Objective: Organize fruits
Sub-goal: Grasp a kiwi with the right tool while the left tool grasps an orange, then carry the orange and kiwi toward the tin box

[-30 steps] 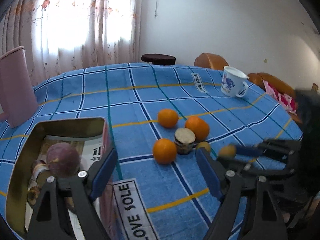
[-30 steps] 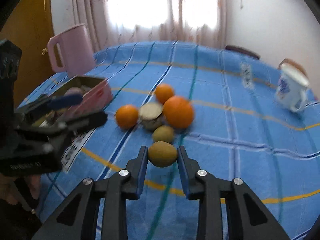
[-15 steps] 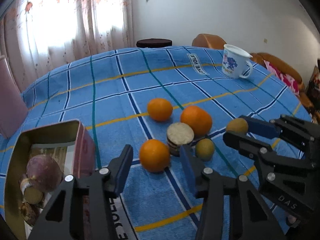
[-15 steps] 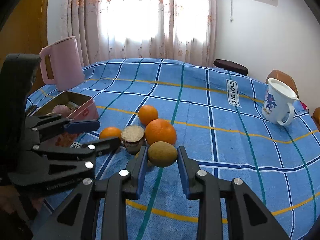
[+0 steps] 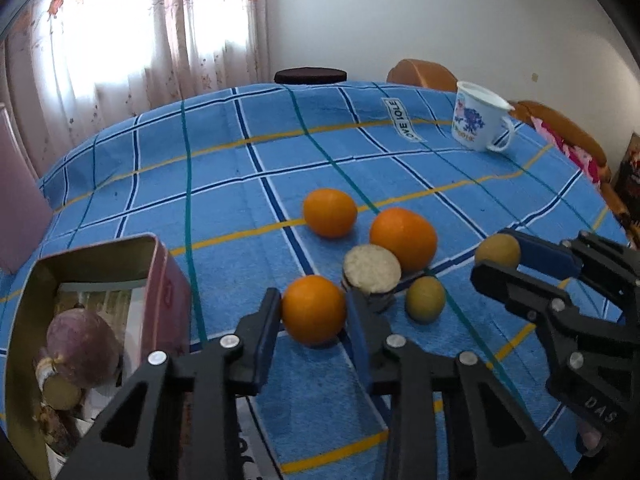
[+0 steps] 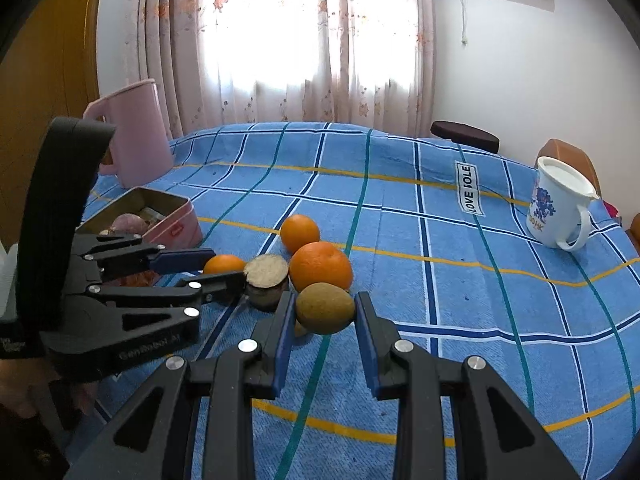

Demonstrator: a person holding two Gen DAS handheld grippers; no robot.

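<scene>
At lower centre, my left tool [image 5: 312,312] brackets the near orange [image 5: 313,309], not yet clamped; I'd close gently, centred. My right tool [image 6: 325,312] grips a kiwi [image 6: 325,309].

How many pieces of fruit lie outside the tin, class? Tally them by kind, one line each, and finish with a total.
Oranges: 3, namely the near orange between the left gripper jaws, the big orange and the far orange.
Kiwis: 2, namely the held kiwi in the right gripper and the loose kiwi on the cloth.
Total: 5.
</scene>
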